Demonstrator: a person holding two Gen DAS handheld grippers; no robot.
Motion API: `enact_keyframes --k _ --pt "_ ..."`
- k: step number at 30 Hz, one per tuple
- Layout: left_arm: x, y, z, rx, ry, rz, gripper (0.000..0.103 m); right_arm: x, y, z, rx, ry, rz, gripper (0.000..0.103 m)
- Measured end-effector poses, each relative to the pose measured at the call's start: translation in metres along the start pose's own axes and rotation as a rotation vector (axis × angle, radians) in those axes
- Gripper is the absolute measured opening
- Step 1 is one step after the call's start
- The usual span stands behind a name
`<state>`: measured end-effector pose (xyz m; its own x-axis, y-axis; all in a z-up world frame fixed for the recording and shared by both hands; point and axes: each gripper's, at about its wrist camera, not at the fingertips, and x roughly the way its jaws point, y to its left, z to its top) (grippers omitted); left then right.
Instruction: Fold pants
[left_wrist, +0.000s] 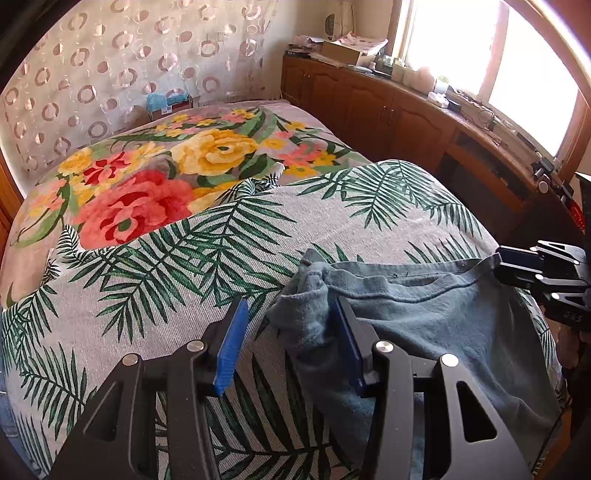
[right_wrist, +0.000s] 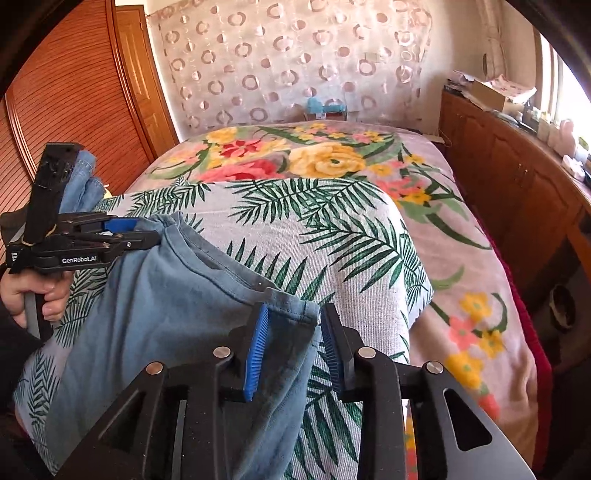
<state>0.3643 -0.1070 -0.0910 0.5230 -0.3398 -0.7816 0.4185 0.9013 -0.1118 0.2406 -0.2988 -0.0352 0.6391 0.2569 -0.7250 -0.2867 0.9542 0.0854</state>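
Observation:
Blue pants (left_wrist: 424, 321) lie on the leaf-print cloth (left_wrist: 184, 288) over the bed, waistband toward the far side. My left gripper (left_wrist: 288, 325) is open; the bunched left waistband corner (left_wrist: 310, 295) sits between its blue pads without being pinched. My right gripper (right_wrist: 295, 332) is open too, with the right waistband corner (right_wrist: 295, 306) lying between its pads. The right gripper shows at the right edge of the left wrist view (left_wrist: 517, 266). The left gripper shows in the right wrist view (right_wrist: 144, 232) at the other waistband corner. The pants (right_wrist: 166, 314) hang toward me over the bed's near edge.
A floral blanket (left_wrist: 155, 173) covers the far half of the bed. A wooden cabinet (left_wrist: 388, 110) with cluttered top runs along the right under a bright window. A wooden wardrobe (right_wrist: 74, 92) stands on the left. A curtain (right_wrist: 295, 62) hangs behind the bed.

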Motion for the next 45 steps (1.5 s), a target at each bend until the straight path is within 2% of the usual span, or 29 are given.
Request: enact_keyframes --k 4,5,6,7,9,14,16,17,19,21,23,25,29,30,31,32,33,35,37,39,42,45 --pt "0.001 -0.001 0.0 0.007 -0.003 0.004 0.049 0.011 -0.003 0.004 0.013 0.029 -0.009 0.03" --pt "0.001 -0.001 0.0 0.007 -0.004 0.004 0.049 0.011 -0.002 0.005 0.007 0.026 -0.002 0.015" --pt "0.001 -0.001 0.0 0.005 -0.004 0.004 0.049 0.01 -0.002 0.005 -0.001 0.02 0.014 0.005" --pt "0.001 0.0 0.001 0.001 -0.004 0.003 0.049 0.007 -0.001 0.005 -0.012 0.006 0.015 0.005" --pt "0.001 0.001 0.001 -0.005 -0.006 -0.002 0.049 0.0 -0.001 0.003 -0.019 -0.033 -0.082 0.005" --pt "-0.006 0.001 -0.001 -0.005 -0.018 0.004 0.049 0.002 -0.006 0.0 0.019 -0.011 -0.061 0.005" --pt "-0.013 -0.001 -0.003 -0.005 -0.027 0.002 0.049 0.001 -0.006 0.001 0.026 -0.011 -0.065 0.012" --pt "-0.016 -0.002 -0.004 -0.003 -0.035 -0.003 0.049 -0.001 -0.006 0.001 0.026 -0.017 -0.074 0.02" --pt "-0.019 -0.003 -0.004 0.001 -0.042 -0.011 0.049 -0.005 -0.007 0.001 0.036 -0.022 -0.063 0.025" --pt "-0.016 -0.002 -0.004 0.004 -0.035 0.001 0.049 -0.005 -0.007 -0.001 0.04 -0.012 -0.048 0.041" --pt "-0.008 0.002 -0.003 -0.01 -0.015 -0.007 0.049 -0.005 -0.005 -0.003 0.043 0.005 -0.049 0.05" --pt "-0.003 0.006 -0.003 -0.026 0.007 -0.015 0.049 -0.003 -0.007 -0.004 0.06 0.03 -0.043 0.051" --pt "-0.003 0.002 -0.006 -0.012 -0.006 -0.01 0.049 0.001 -0.011 -0.007 0.089 0.052 -0.036 0.051" --pt "-0.003 0.002 -0.006 -0.009 -0.008 -0.014 0.047 0.002 -0.01 -0.006 0.08 0.052 -0.038 0.051" --pt "-0.003 0.001 -0.006 -0.005 -0.009 -0.023 0.041 0.003 -0.008 -0.005 0.074 0.053 -0.039 0.051" --pt "-0.003 0.0 -0.006 -0.008 0.0 -0.048 0.034 0.004 -0.007 -0.004 0.071 0.052 -0.04 0.045" --pt "-0.003 -0.001 -0.007 -0.007 0.001 -0.06 0.032 0.005 -0.007 -0.003 0.068 0.052 -0.035 0.037" --pt "-0.003 -0.005 -0.006 0.01 0.005 -0.068 0.02 0.006 -0.005 -0.002 0.062 0.056 -0.015 0.025" --pt "-0.004 -0.008 -0.006 0.02 0.008 -0.081 0.013 0.008 -0.002 -0.002 0.052 0.06 -0.004 0.018" --pt "-0.007 -0.011 -0.005 0.03 0.007 -0.086 0.01 0.008 -0.003 -0.002 0.044 0.065 0.011 0.009" --pt "-0.025 -0.014 -0.003 0.03 -0.034 -0.099 0.008 0.003 -0.002 -0.003 0.034 0.06 0.053 0.006" --pt "-0.055 -0.018 -0.002 0.031 -0.106 -0.093 0.008 -0.013 0.005 -0.002 0.011 0.006 0.057 0.005"
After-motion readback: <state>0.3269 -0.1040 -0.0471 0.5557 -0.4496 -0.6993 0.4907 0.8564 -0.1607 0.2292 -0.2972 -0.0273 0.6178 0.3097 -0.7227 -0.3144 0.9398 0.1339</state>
